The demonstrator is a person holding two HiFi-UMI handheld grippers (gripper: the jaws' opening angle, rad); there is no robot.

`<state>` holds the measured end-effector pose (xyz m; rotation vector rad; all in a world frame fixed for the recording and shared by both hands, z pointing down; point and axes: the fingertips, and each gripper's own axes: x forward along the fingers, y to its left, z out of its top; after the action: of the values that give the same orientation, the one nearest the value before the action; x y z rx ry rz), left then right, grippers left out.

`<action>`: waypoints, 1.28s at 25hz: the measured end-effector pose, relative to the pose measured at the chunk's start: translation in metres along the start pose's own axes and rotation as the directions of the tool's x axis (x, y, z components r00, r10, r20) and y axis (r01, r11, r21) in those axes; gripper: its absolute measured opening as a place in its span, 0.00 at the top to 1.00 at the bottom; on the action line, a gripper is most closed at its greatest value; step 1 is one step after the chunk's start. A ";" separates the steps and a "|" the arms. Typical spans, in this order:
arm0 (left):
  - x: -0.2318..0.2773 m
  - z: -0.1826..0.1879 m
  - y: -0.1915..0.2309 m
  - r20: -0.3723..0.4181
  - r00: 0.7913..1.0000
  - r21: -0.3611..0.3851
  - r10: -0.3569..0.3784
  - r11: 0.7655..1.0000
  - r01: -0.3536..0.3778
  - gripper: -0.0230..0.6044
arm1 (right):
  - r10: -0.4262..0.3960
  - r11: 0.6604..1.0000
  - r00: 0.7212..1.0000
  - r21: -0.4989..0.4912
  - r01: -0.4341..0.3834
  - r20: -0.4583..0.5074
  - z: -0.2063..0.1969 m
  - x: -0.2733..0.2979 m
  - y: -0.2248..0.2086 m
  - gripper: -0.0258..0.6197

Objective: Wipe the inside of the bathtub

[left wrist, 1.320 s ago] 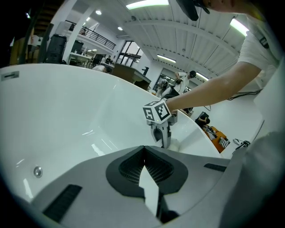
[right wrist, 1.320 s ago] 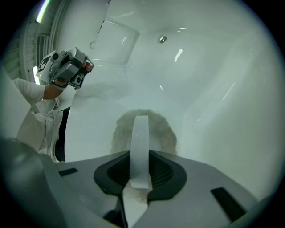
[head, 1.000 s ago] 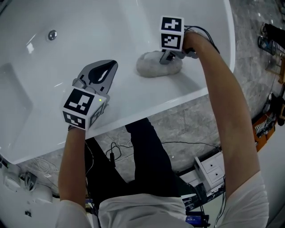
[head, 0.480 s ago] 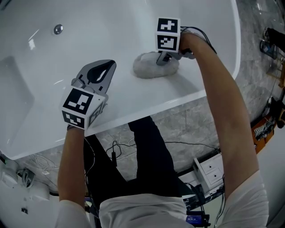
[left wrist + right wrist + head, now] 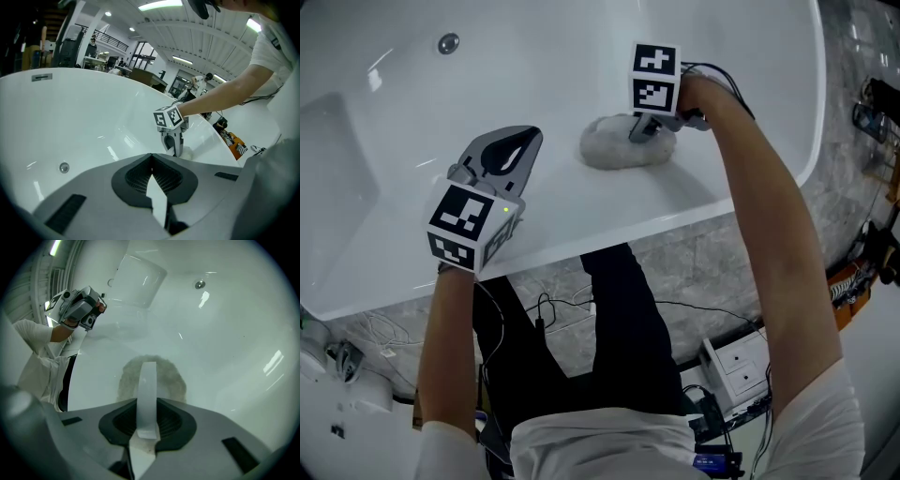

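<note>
Markings on show: black-and-white square patterns on the cubes of both grippers, plus a small rectangular plate (image 5: 42,77) on the far rim of the bathtub (image 5: 581,66), its print too small to read. Grey fluffy cloth (image 5: 619,148) bunched into an oval on the inner slope, just inside the near rim and toward the tub's right end, long axis running roughly along that rim. Right gripper (image 5: 643,129) pressed down onto the cloth's right half, jaws closed together with a pinch of the pile at their tips. Left gripper (image 5: 528,139) held over the near slope, well apart from the cloth on its left, jaws closed on nothing and pointing into the tub. Beyond the cloth, broad bare white surface sweeping away to a round metal fitting (image 5: 448,43) on the far wall and to a flat recessed step (image 5: 333,178) at the left end. Close behind the cloth, the near rim, then grey stone floor (image 5: 703,267) with loose cables (image 5: 546,314).
</note>
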<state>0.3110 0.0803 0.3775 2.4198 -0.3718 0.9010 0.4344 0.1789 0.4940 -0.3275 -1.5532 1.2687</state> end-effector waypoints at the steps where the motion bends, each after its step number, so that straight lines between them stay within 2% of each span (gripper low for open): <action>1: -0.004 -0.002 0.003 0.000 1.000 -0.003 0.002 1.000 -0.002 0.94 | 0.003 1.000 1.000 -0.005 -0.003 0.001 0.005 0.001 0.002 0.82; 14: -0.048 -0.031 0.044 0.019 0.999 -0.051 0.048 0.998 -0.046 0.94 | 0.063 0.995 0.998 -0.072 -0.063 -0.002 0.082 0.028 0.029 0.82; 32: -0.147 -0.088 0.101 0.047 0.986 -0.128 0.159 0.980 -0.152 0.94 | 0.082 0.985 0.995 -0.147 -0.088 -0.052 0.196 0.066 0.073 0.82</action>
<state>0.1139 0.0570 0.3738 2.3298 -0.6275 0.8492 0.2176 0.1498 0.4918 -0.5196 -1.6131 1.2045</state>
